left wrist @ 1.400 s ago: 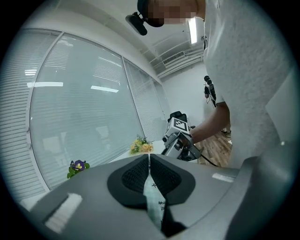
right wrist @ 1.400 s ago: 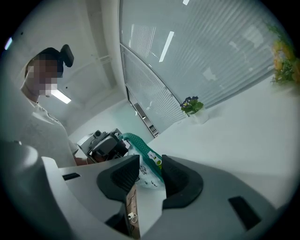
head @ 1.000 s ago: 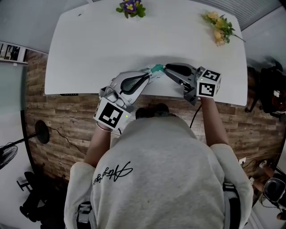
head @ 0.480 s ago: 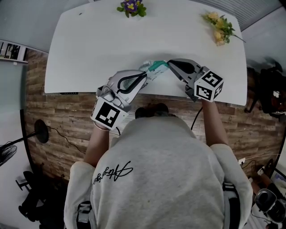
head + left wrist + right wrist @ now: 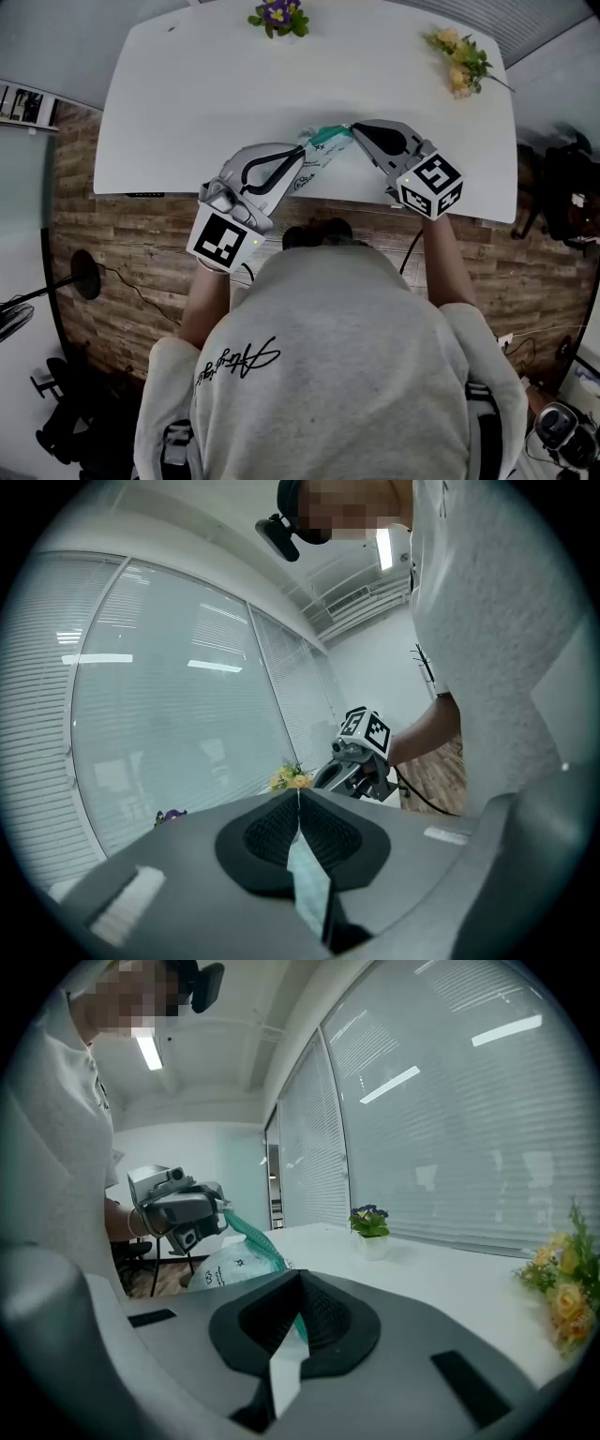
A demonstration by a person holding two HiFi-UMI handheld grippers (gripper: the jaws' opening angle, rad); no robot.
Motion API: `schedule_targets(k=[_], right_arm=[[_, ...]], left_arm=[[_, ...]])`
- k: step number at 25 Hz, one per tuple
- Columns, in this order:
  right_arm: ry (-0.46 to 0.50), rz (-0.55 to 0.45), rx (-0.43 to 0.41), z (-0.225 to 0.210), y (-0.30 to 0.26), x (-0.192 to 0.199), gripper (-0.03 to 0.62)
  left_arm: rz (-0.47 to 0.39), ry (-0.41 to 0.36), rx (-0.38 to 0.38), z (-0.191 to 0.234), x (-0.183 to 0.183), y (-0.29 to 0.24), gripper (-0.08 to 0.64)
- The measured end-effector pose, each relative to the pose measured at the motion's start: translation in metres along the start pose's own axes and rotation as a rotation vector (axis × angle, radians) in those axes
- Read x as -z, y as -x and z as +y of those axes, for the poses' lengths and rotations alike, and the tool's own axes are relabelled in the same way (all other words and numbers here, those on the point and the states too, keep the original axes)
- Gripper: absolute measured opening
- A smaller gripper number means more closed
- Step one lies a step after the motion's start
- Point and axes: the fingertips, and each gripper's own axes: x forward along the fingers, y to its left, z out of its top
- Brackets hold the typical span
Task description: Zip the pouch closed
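The left gripper [image 5: 298,159] is clamping the white pouch [image 5: 314,161] above the worktop's [image 5: 281,75] six o'clock edge. The right gripper's [image 5: 356,129] jaws, just closing, are pinching its teal zipper [image 5: 330,139]. Zipping looks about to start, needing a steady pull against the left's bracing.

White table [image 5: 197,94], purple potted flower [image 5: 277,15] and yellow flowers [image 5: 459,61] along far edge
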Motion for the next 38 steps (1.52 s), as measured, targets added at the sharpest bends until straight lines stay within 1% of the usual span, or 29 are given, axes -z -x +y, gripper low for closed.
schedule_targets(k=[4,7,10,13,14,16,17,20,23,24,25,26,27,28,30,33,38], right_arm=[[0.035,0.050,0.047,-0.010,-0.002,0.009,0.000],[0.061,0.071,0.066,-0.013,-0.006,0.009,0.000],[0.063,0.086,0.106,-0.022,-0.009,0.011,0.000],[0.089,0.115,0.141,-0.031,-0.011,0.015,0.000],[0.094,0.123,0.155,-0.035,-0.010,0.017,0.000],[0.073,0.116,0.162,-0.039,-0.008,0.019,0.000],[0.064,0.109,0.160,-0.040,-0.007,0.018,0.000],[0.068,0.106,0.167,-0.043,-0.007,0.016,0.000],[0.059,0.106,0.186,-0.047,-0.010,0.014,0.000],[0.059,0.116,0.208,-0.050,-0.009,0.015,0.000],[0.054,0.128,0.236,-0.056,-0.007,0.018,0.000],[0.039,0.133,0.261,-0.062,-0.003,0.021,0.000],[0.015,0.127,0.274,-0.068,0.002,0.023,0.000],[-0.008,0.115,0.276,-0.072,0.006,0.024,0.000],[-0.020,0.098,0.260,-0.073,0.011,0.024,0.000],[0.005,0.110,0.233,-0.063,0.006,0.025,0.000],[0.026,0.110,0.184,-0.038,-0.008,0.021,0.000]], left_arm=[[0.004,0.021,-0.034,0.009,0.001,0.004,0.006],[0.012,0.021,-0.031,0.009,0.002,0.004,0.006],[0.002,0.027,-0.041,0.012,0.002,0.005,0.006],[-0.001,0.020,-0.047,0.017,0.002,0.008,0.006],[-0.007,0.029,-0.052,0.019,0.002,0.010,0.006],[-0.021,0.067,-0.069,0.024,0.002,0.016,0.006],[-0.017,0.073,-0.072,0.026,0.003,0.017,0.006],[0.006,0.048,-0.062,0.025,0.005,0.018,0.006],[-0.003,0.043,-0.063,0.025,0.003,0.019,0.006],[-0.014,0.059,-0.069,0.027,0.002,0.022,0.006],[-0.038,0.101,-0.088,0.030,-0.001,0.026,0.006],[-0.071,0.161,-0.116,0.037,-0.003,0.031,0.006],[-0.098,0.205,-0.142,0.043,-0.006,0.036,0.006],[-0.109,0.218,-0.156,0.049,-0.006,0.040,0.006],[-0.101,0.196,-0.156,0.054,-0.005,0.042,0.006],[-0.088,0.175,-0.136,0.051,0.000,0.036,0.006],[-0.053,0.193,-0.116,0.047,0.019,0.024,0.006]])
